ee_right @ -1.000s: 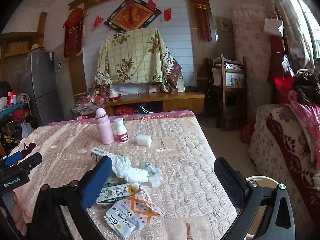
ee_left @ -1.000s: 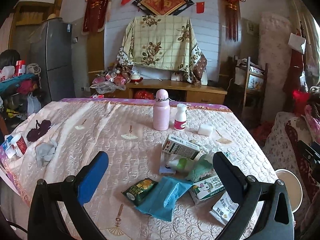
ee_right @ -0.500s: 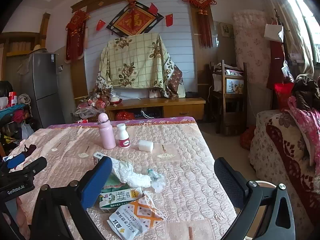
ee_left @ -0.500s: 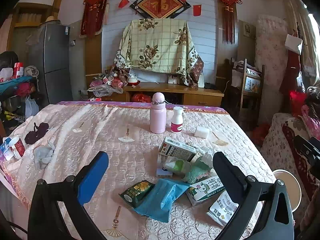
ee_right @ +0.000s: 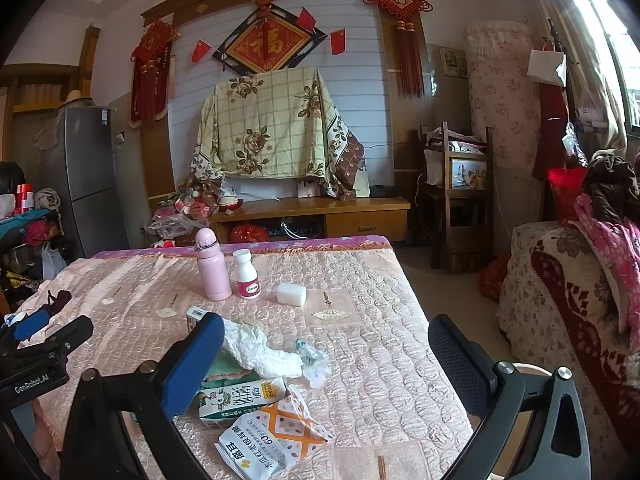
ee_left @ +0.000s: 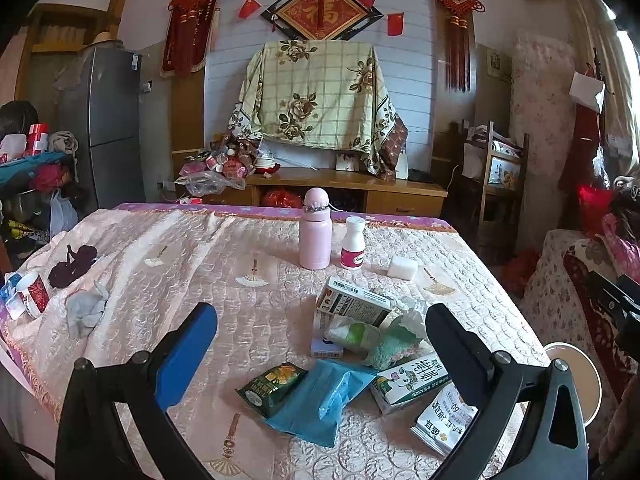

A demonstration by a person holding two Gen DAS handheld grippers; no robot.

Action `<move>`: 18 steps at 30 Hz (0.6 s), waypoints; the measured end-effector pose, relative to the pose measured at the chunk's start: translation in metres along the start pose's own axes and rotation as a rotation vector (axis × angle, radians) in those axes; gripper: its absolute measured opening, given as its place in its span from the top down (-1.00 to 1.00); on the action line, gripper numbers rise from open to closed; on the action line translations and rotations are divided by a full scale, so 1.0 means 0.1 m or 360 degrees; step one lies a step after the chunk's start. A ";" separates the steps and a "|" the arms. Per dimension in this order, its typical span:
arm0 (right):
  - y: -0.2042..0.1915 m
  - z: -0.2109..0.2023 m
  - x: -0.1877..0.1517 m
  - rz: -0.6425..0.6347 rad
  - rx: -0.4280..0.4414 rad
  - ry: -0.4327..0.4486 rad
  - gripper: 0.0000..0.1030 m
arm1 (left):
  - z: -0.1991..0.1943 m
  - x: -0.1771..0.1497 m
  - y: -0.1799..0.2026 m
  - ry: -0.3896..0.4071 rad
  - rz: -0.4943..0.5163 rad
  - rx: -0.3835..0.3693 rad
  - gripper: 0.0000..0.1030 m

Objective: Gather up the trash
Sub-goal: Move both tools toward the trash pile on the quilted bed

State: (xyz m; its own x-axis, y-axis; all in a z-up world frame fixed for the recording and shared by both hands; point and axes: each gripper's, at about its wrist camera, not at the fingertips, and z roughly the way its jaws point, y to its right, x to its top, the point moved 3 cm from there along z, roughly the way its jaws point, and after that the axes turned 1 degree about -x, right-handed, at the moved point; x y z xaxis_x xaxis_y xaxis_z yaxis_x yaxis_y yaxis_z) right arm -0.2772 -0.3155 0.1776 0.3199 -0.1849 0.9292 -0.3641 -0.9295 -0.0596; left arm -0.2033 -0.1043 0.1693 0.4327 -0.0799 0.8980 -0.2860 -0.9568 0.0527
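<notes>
**Litter heaped ahead of two wide, empty tongs**

Left wrist: the left gripper (ee_left: 320, 340) gapes wide above the trash pile (ee_left: 360, 344): one green packet (ee_left: 272, 388), one blue bag (ee_left: 320, 404), two cartons. The pile now appears slightly farther away.

Right wrist: the right gripper (ee_right: 326, 356) is wide, with one milk carton (ee_right: 240, 398) and one white tissue (ee_right: 260, 348) just ahead-left; the view sits higher than before.

A table (ee_left: 200, 248) is covered by a pink quilted cloth (ee_right: 380, 352). On it are set a pink bottle (ee_left: 315, 236), a white bottle (ee_left: 353, 243), a white block (ee_left: 403, 267), a mug (ee_left: 34, 294), a grey rag (ee_left: 86, 312), and a trash heap: milk carton (ee_right: 240, 398), blue bag (ee_left: 324, 400), green packet (ee_left: 272, 388), crumpled tissue (ee_right: 260, 350).
</notes>
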 end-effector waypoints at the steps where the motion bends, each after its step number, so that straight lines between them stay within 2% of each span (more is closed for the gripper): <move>1: 0.00 0.00 0.00 -0.0003 -0.0003 -0.0002 -1.00 | 0.00 0.00 0.00 -0.0002 -0.0001 -0.0002 -1.00; 18: 0.01 0.00 0.01 0.0000 -0.0013 -0.0007 -1.00 | 0.01 0.00 0.03 0.0004 -0.0002 -0.0001 -1.00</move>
State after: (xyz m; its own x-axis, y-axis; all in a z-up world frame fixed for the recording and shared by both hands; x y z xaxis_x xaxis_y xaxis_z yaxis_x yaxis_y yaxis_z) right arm -0.2772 -0.3167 0.1787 0.3238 -0.1865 0.9276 -0.3713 -0.9268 -0.0567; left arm -0.2033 -0.1073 0.1687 0.4306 -0.0782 0.8991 -0.2863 -0.9566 0.0540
